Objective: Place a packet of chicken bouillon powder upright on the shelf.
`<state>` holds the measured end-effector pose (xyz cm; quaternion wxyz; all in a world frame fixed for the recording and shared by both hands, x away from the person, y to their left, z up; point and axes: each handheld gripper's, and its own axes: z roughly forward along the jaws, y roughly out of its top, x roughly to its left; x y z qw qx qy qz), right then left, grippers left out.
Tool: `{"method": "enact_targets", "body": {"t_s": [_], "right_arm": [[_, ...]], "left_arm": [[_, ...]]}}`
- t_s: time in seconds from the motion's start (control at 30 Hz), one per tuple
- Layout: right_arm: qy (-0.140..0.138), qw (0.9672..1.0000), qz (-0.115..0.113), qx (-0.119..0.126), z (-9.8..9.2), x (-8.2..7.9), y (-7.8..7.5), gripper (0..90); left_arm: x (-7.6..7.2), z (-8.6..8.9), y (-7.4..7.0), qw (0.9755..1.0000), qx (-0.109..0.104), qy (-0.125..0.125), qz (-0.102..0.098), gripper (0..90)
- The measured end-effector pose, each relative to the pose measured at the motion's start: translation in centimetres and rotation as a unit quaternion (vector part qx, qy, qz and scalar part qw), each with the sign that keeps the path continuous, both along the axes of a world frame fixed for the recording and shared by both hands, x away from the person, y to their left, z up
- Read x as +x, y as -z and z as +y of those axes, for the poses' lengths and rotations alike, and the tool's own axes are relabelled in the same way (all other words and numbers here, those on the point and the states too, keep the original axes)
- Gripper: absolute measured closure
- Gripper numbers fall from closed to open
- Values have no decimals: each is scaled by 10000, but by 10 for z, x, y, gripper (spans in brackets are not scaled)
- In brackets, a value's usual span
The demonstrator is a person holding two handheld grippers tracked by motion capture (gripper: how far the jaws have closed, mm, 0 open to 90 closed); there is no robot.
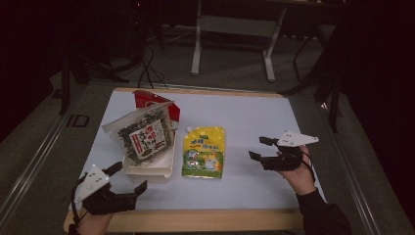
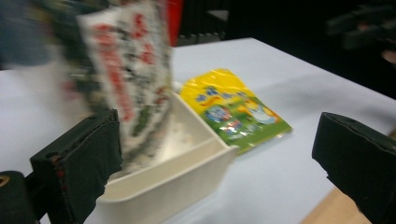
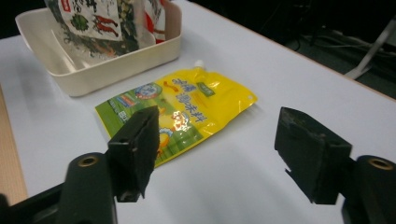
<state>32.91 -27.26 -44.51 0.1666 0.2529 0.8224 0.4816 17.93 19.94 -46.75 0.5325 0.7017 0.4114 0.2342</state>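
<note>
Left gripper point(image 1: 129, 177) at the lower left of the high view: jaws spread wide, nothing between them, hovering just off the near corner of the white tray point(image 1: 147, 171). In its own view the tray's corner point(image 2: 187, 172) sits low in the middle between the black jaws, untouched. A speckled snack bag point(image 1: 144, 134) stands tilted in the tray, with a red bag point(image 1: 147, 98) propped behind it, up toward the upper left of the table point(image 1: 274, 122).

Right gripper point(image 1: 259, 148) at the right of the high view: jaws apart, holding nothing, pointing left toward the yellow pouch point(image 1: 204, 152). No pad touches the pouch. In the right gripper view the pouch point(image 3: 187, 107) lies flat in the centre of the frame, spout toward the tray point(image 3: 93, 70) at the upper left. The pouch rests just beside the tray, on its right, in the middle of the table.
</note>
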Motion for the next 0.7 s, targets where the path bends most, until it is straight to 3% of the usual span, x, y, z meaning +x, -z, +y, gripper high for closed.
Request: {"method": "enact_targets", "body": {"t_s": [0.23,0.27,0.53,0.7], "right_arm": [[-96,9999,91,-74,13,11,2,313],[-69,9997,192,-93,21,19,4,313],[-49,9989,434,-182,35,43,12,314],[61,9979,626,-152,47,65,20,321]], "left_arm": [[3,-23,9,9989,65,450,80,28],[5,-29,11,9985,132,526,70,28],[9,-42,19,9964,132,833,38,28],[13,-51,27,9947,184,1009,110,28]]}}
